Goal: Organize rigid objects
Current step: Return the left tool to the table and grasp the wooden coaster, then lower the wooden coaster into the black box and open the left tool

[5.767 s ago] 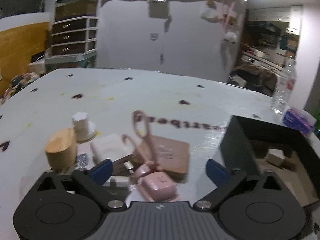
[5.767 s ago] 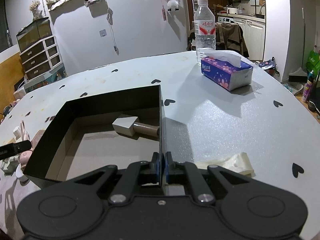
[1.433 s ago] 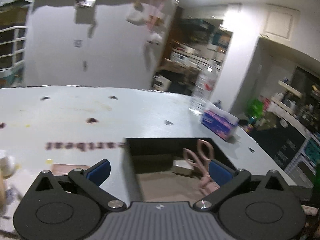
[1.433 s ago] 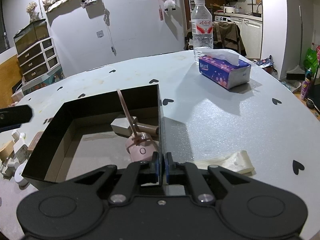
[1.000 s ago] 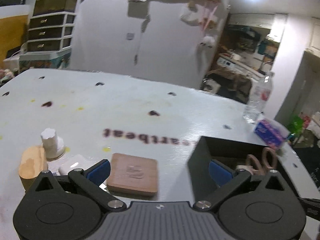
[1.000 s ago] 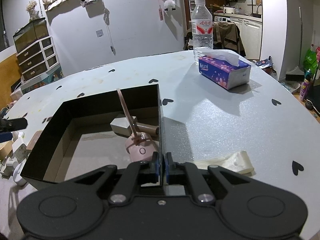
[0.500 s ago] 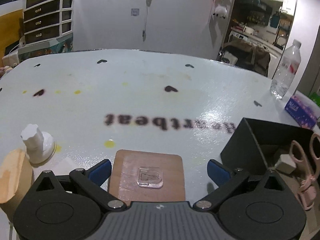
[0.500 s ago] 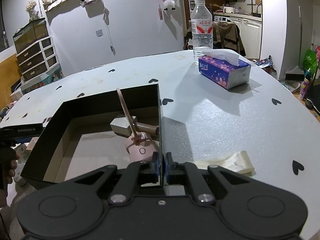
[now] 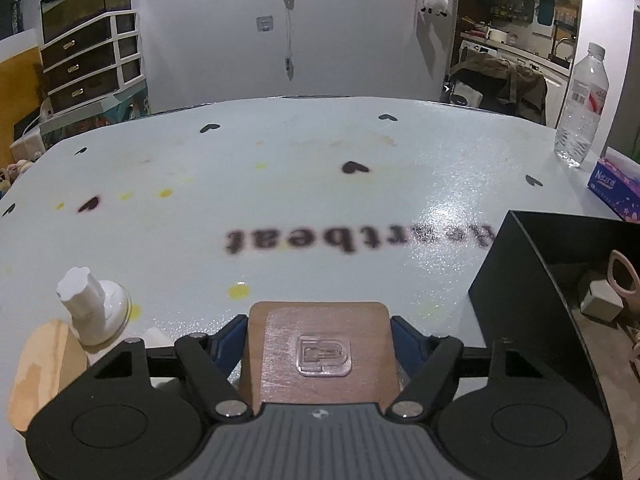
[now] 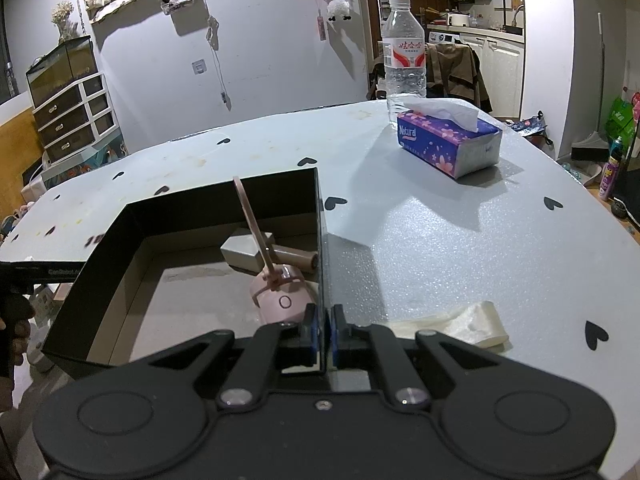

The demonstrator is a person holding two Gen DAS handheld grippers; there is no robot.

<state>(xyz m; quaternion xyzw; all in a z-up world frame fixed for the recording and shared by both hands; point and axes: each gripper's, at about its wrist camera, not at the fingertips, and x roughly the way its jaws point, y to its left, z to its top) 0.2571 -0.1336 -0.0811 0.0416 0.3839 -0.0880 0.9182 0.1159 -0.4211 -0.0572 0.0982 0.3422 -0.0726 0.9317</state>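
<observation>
A brown square plate [image 9: 320, 344] with a clear raised emblem lies on the pale table, right in front of the left wrist camera. My left gripper [image 9: 319, 334] is shut on it, blue pads against its left and right edges. To the right stands the black open box [image 9: 520, 264]. My right gripper [image 10: 321, 332] is shut on the box's near right wall [image 10: 320, 240]. Inside the box lie pink scissors [image 10: 256, 232] leaning upright, a pink rounded case [image 10: 282, 296] and a white block with a brown handle [image 10: 244, 250].
A white knob on a clear base [image 9: 90, 308] and a wooden cylinder [image 9: 44, 364] sit left of the plate. A water bottle [image 10: 404, 48] and a purple tissue box [image 10: 448, 140] stand at the far right. A cream strip [image 10: 456, 324] lies near the right gripper. A hand [image 10: 14, 320] shows at the left edge.
My left gripper moved forward over the brown plate and its fingers closed from wide open onto the plate's sides. The right gripper and the box have not moved.
</observation>
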